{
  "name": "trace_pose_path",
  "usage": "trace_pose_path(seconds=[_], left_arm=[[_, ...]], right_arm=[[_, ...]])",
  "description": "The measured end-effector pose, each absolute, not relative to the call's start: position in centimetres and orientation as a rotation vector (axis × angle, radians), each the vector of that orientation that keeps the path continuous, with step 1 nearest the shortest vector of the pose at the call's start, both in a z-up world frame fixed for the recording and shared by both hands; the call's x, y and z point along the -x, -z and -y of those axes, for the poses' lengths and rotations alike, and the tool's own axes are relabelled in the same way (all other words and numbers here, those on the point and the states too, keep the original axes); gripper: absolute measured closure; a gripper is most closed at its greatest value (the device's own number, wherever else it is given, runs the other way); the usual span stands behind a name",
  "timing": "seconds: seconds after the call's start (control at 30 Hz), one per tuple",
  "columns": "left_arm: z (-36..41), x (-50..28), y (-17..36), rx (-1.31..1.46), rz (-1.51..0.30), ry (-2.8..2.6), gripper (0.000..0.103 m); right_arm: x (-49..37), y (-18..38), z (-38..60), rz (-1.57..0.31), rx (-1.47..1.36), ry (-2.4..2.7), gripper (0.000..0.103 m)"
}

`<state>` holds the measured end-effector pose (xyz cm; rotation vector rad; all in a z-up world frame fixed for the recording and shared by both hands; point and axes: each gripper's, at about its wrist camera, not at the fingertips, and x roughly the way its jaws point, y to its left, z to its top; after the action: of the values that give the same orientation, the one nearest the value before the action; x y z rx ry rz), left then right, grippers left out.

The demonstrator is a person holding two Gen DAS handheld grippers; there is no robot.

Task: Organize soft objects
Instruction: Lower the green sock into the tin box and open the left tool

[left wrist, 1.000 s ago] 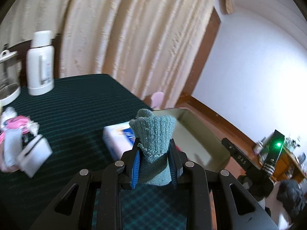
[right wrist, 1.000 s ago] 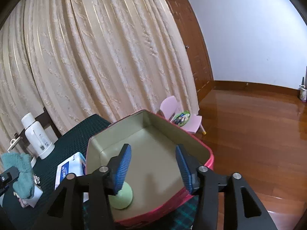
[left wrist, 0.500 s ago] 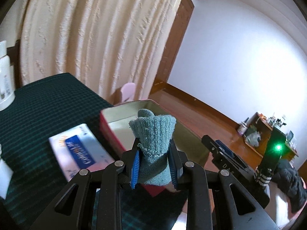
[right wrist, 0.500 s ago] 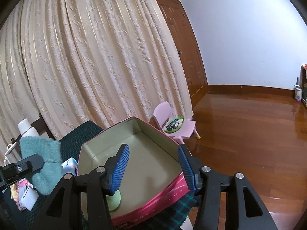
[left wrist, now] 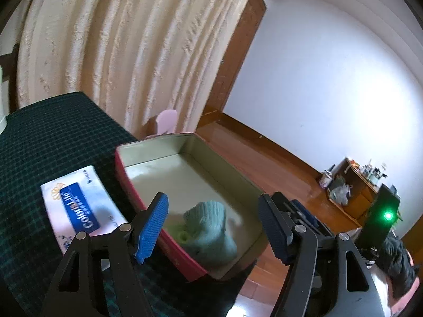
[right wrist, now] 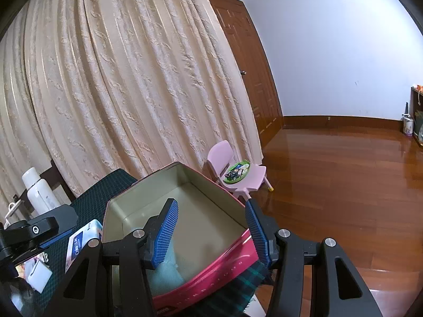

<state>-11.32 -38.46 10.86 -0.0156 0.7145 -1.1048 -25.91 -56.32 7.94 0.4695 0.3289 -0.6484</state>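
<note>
Knit sock [left wrist: 211, 233] blurred — tin [left wrist: 227, 169] hides part

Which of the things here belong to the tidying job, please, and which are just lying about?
Job:
- sock, in the tin
- tin
- left gripper, opening above the sock

Lying about:
- tissue pack
- flask
- pink chair

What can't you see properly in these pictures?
- Knitted teal sock in the red tin: motion-blurred in the left wrist view; the right tool's finger hides most of it in the right wrist view.
- Small green thing beside it: blurred, unidentifiable.
- White flask: cut off at the left view's edge.
</note>
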Motion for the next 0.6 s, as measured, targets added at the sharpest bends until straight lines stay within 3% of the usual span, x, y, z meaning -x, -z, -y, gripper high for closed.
trace_pose_path(seconds=[0.17, 0.3, 0.4, 0.6], left_arm=[[37.5, 11.1, -10.8, 0.010, -0.696, 1.047, 0.032], [36.7, 11.2, -10.8, -0.005, -0.676, 1.006, 0.024], [35.9, 10.8, -10.5, 0.024, -0.703, 0.991, 0.024], [34.3, 10.7, -10.6, 0.045, -0.701, 0.947, 0.024]], right_arm=[[25.8, -7.8, 56.0, -0.334, -0.473, 0.636, 0.047], [25.4, -7.8, 55.1, -0.343, -0.458, 0.605, 0.046], [25.2, -7.9, 54.1, -0.338, -0.438, 0.581, 0.031], [25.0, -8.3, 52.9, -0.325, -0.414, 0.545, 0.026]])
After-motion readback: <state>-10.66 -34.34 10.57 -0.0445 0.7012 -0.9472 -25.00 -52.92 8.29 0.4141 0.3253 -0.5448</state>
